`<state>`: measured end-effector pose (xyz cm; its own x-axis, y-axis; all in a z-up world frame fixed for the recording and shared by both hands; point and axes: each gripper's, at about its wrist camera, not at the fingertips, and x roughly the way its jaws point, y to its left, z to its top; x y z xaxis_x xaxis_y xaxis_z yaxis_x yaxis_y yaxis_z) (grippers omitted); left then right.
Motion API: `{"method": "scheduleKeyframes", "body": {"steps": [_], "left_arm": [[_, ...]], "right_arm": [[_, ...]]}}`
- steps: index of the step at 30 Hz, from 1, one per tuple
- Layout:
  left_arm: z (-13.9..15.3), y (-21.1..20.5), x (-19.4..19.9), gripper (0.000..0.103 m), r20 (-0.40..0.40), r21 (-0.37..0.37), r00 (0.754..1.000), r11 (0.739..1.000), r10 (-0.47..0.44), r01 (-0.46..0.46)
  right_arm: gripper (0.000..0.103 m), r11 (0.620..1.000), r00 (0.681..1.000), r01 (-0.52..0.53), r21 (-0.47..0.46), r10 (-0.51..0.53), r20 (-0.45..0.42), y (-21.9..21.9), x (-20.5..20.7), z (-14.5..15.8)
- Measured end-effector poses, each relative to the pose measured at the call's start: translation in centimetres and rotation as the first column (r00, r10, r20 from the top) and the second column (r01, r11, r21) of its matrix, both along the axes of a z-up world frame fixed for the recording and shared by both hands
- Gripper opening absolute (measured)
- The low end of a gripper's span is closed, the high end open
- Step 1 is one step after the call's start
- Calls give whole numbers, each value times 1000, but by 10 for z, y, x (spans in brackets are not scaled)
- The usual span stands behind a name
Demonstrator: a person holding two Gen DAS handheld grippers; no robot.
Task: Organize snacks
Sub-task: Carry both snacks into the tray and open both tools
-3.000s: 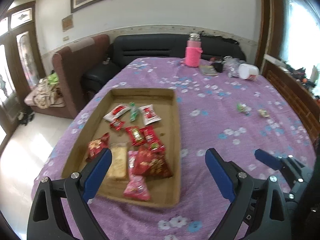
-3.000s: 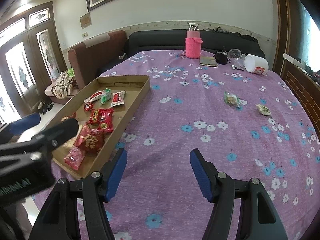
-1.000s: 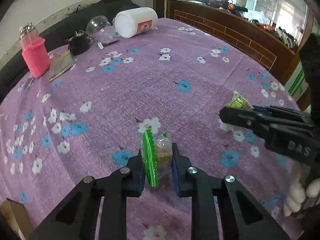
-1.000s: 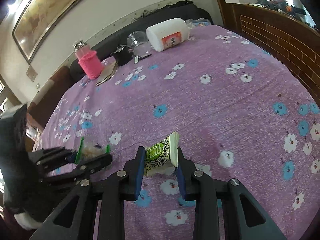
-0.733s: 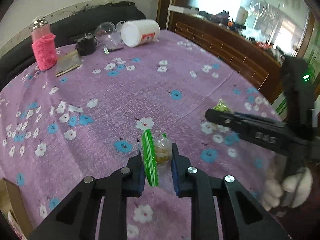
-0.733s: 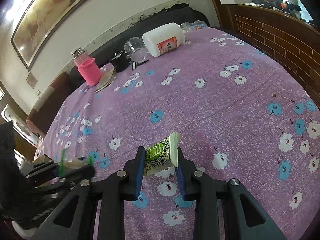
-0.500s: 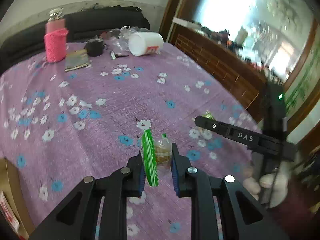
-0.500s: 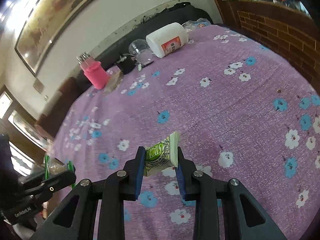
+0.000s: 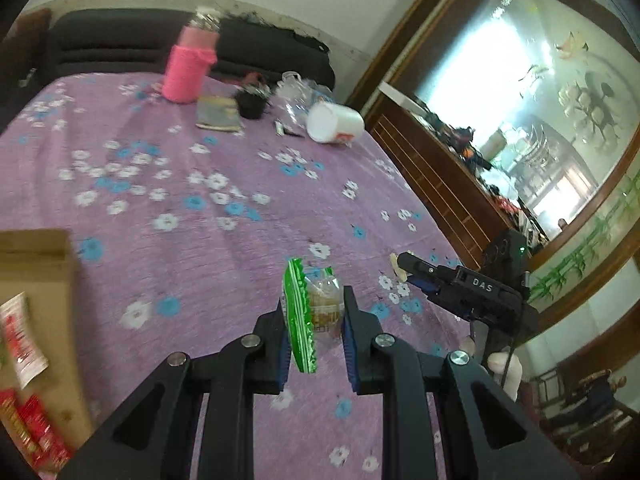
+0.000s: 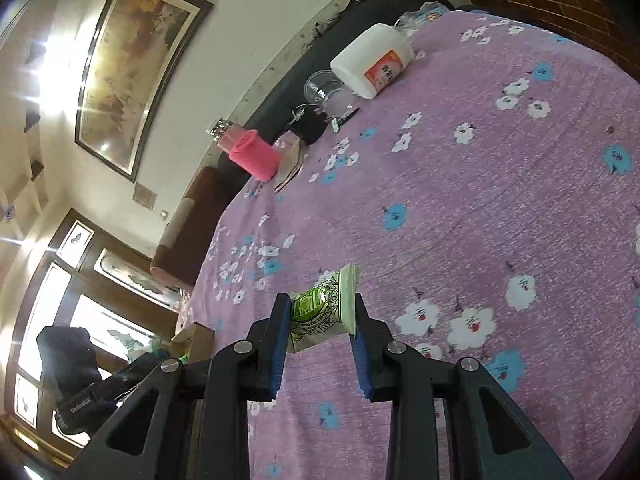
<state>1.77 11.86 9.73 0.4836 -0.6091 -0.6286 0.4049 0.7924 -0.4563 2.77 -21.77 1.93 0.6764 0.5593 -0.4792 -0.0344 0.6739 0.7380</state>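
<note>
Two snacks are pinched, one per tool. The left gripper (image 9: 313,322) clamps a clear packet (image 9: 316,312) with a green edge and brownish contents, standing on end between its fingers above the cloth (image 9: 208,240). The right gripper (image 10: 318,330) squeezes a pale green sachet (image 10: 324,312), print too small to read. Left of the left gripper, the box (image 9: 36,280) is cut off and blurred; half a second ago only its corner showed.
</note>
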Motion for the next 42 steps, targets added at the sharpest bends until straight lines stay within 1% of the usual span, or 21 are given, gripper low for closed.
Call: {"method": "scheduleKeyframes", "body": {"steps": [1, 4, 6, 11, 12, 14, 17, 23, 25, 30, 33, 35, 37, 39, 42], "left_arm": [[3, 7, -5, 20, 10, 0, 1000, 1000, 11, -11], [16, 31, -30, 21, 55, -12, 998, 999, 40, -39], [23, 49, -46, 21, 81, -21, 995, 998, 57, -56], [34, 89, -79, 21, 133, -9, 986, 995, 103, -103], [35, 97, -85, 21, 143, -8, 983, 993, 114, -114], [34, 113, -99, 21, 159, -18, 978, 991, 137, -136], [26, 136, -115, 21, 169, -23, 970, 984, 177, -175], [8, 184, -134, 21, 146, -25, 952, 963, 270, -270], [5, 198, -137, 21, 140, -21, 944, 954, 299, -299], [1, 230, -134, 21, 121, -3, 923, 930, 365, -367], [-6, 245, -124, 21, 79, 5, 914, 917, 397, -399], [-13, 251, -115, 21, 59, 24, 909, 910, 412, -414], [-18, 254, -108, 21, 41, 34, 908, 907, 418, -419], [-26, 256, -95, 21, 17, 53, 904, 903, 427, -427], [-36, 256, -78, 21, -21, 73, 906, 904, 423, -420]], "right_arm": [[30, 1000, 1000, -1, -12, 1, 0, 2, 0, 0], [30, 995, 1000, 22, -101, -23, -7, 11, -1, 6], [30, 991, 1000, 22, -134, -23, -11, 21, -8, 12], [30, 973, 999, -25, -228, 29, 15, 57, -40, 35], [30, 972, 999, -32, -235, 38, 21, 64, -45, 40], [30, 969, 998, -50, -244, 59, 30, 78, -51, 49], [31, 954, 993, -92, -284, 110, 48, 109, -62, 64], [31, 922, 973, -193, -335, 223, 55, 175, -71, 75], [31, 912, 965, -226, -342, 257, 49, 195, -72, 75], [31, 872, 932, -317, -372, 360, 49, 254, -68, 82], [31, 853, 910, -366, -371, 412, 49, 285, -64, 84], [31, 831, 891, -406, -380, 452, 37, 312, -59, 81], [32, 804, 877, -432, -408, 480, 19, 338, -53, 75], [32, 782, 867, -447, -434, 499, 7, 359, -49, 69], [32, 755, 860, -461, -467, 510, -25, 383, -37, 57]]}}
